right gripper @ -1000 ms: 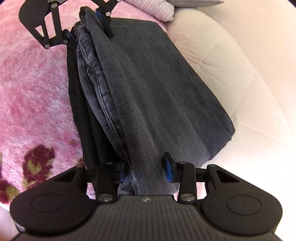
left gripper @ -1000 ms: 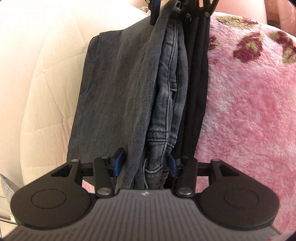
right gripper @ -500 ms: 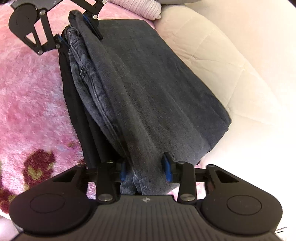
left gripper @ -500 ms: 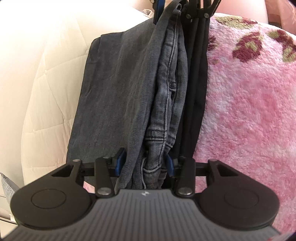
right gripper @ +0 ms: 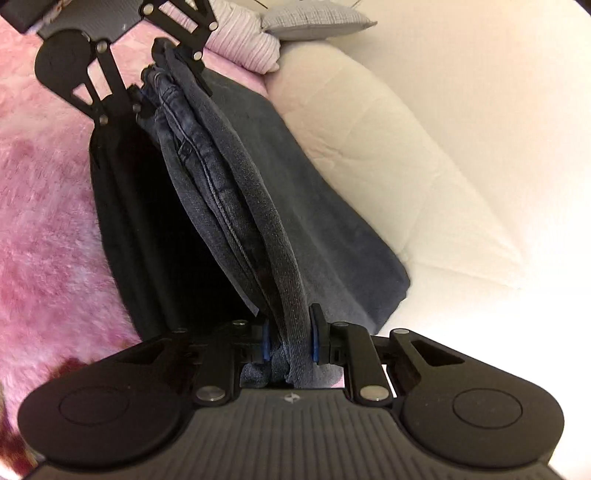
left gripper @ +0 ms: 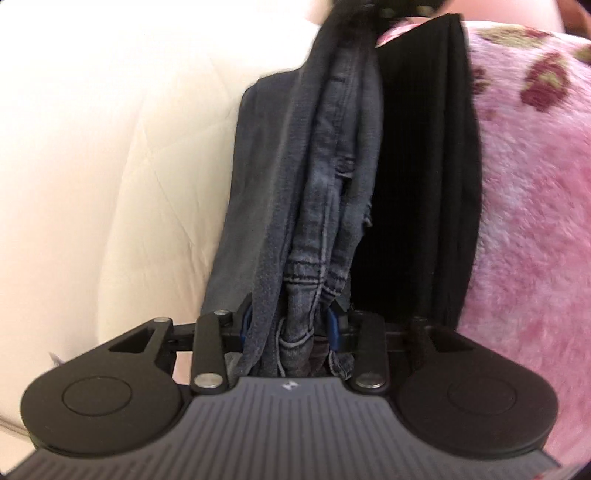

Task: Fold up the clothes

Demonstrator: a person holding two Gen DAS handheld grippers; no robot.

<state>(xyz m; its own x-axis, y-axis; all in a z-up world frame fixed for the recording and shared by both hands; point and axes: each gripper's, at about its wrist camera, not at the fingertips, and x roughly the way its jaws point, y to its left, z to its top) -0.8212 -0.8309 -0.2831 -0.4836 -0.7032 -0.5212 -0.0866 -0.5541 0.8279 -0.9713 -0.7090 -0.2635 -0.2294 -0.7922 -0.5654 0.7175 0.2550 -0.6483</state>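
No readable text, label or number shows anywhere.

A pink plush blanket [left gripper: 524, 206] with dark red and olive flower marks covers one side of the bed. A cream quilted duvet [left gripper: 110, 177], stitched in large diamonds, lies beside the blanket, on the other side of the bed. In the right wrist view the blanket [right gripper: 40, 206] fills the left and the duvet [right gripper: 413, 155] the right. At the far end of the blanket, by the duvet's top corner, sits a pink striped pillow [right gripper: 243, 44], with a grey checked pillow [right gripper: 314, 20] just beside it, touching or overlapping its far side.
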